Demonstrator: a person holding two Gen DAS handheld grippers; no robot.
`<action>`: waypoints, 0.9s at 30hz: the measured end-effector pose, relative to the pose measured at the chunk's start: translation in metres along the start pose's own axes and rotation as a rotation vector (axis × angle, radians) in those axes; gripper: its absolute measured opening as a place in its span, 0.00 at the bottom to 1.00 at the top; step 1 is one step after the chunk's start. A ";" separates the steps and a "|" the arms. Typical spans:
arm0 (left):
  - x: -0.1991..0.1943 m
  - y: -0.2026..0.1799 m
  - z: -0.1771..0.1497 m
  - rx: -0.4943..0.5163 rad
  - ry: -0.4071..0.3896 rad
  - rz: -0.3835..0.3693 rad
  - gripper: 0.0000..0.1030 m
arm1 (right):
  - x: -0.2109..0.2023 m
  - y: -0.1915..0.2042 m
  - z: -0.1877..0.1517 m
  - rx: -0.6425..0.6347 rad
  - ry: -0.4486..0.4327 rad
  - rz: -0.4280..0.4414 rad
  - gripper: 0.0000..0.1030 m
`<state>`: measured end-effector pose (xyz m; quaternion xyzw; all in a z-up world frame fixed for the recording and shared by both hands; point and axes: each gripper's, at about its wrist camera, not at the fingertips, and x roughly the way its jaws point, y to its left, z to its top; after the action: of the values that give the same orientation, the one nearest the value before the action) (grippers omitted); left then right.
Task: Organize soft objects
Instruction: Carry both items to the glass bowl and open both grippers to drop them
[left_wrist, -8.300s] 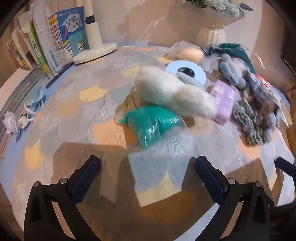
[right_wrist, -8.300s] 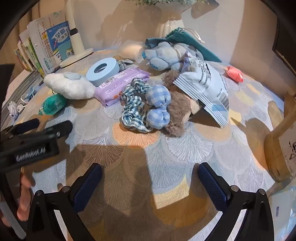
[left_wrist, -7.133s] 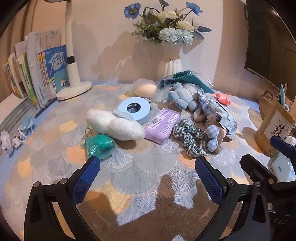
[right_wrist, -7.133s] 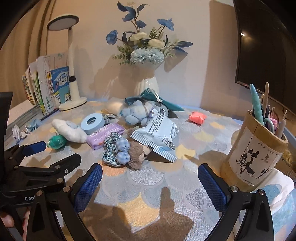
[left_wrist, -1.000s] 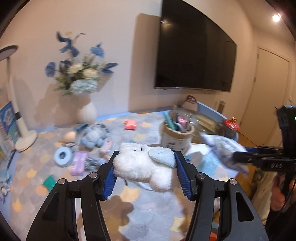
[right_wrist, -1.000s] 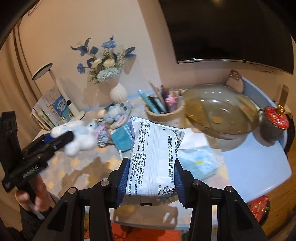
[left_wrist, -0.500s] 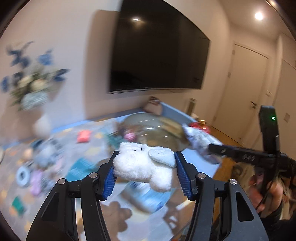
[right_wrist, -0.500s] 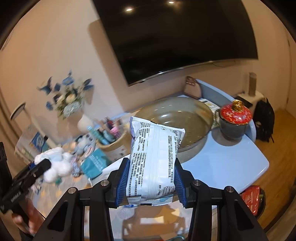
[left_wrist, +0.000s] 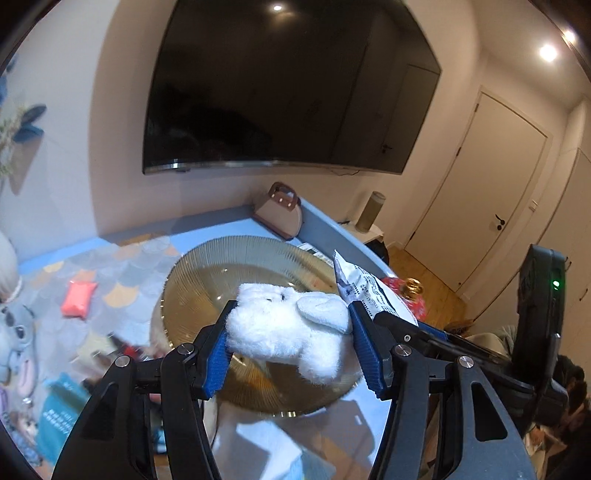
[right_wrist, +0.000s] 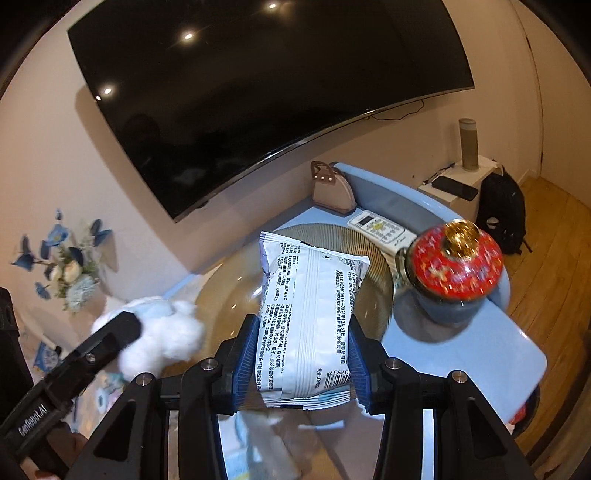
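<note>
From the left wrist, the left gripper (left_wrist: 291, 347) has its fingers clamped on a white plush (left_wrist: 288, 328), which hides part of the glass bowl (left_wrist: 207, 273) below; items at left blur. From the right wrist, the right gripper (right_wrist: 301, 360) squeezes a snack bag (right_wrist: 306, 325) over the bowl (right_wrist: 229, 291), whose inside looks bare where visible.

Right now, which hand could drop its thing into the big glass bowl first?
Probably the left: its fluffy white plush toy already hangs over the ribbed amber glass bowl. The right's white printed snack packet looks nearer the rim.
</note>
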<state>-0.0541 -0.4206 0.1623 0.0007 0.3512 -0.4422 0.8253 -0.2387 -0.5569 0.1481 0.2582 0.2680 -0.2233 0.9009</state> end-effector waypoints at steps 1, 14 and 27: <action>0.007 0.004 0.000 -0.012 0.009 -0.001 0.56 | 0.006 0.002 0.002 -0.007 0.003 -0.019 0.43; -0.019 -0.003 -0.004 0.004 -0.041 -0.056 0.81 | 0.006 -0.012 0.002 0.006 0.008 -0.074 0.62; -0.132 0.017 -0.088 0.028 -0.054 0.005 0.81 | -0.063 0.040 -0.055 -0.073 -0.017 0.013 0.64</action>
<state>-0.1407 -0.2865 0.1669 0.0015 0.3225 -0.4449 0.8355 -0.2849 -0.4771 0.1598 0.2251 0.2668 -0.2097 0.9133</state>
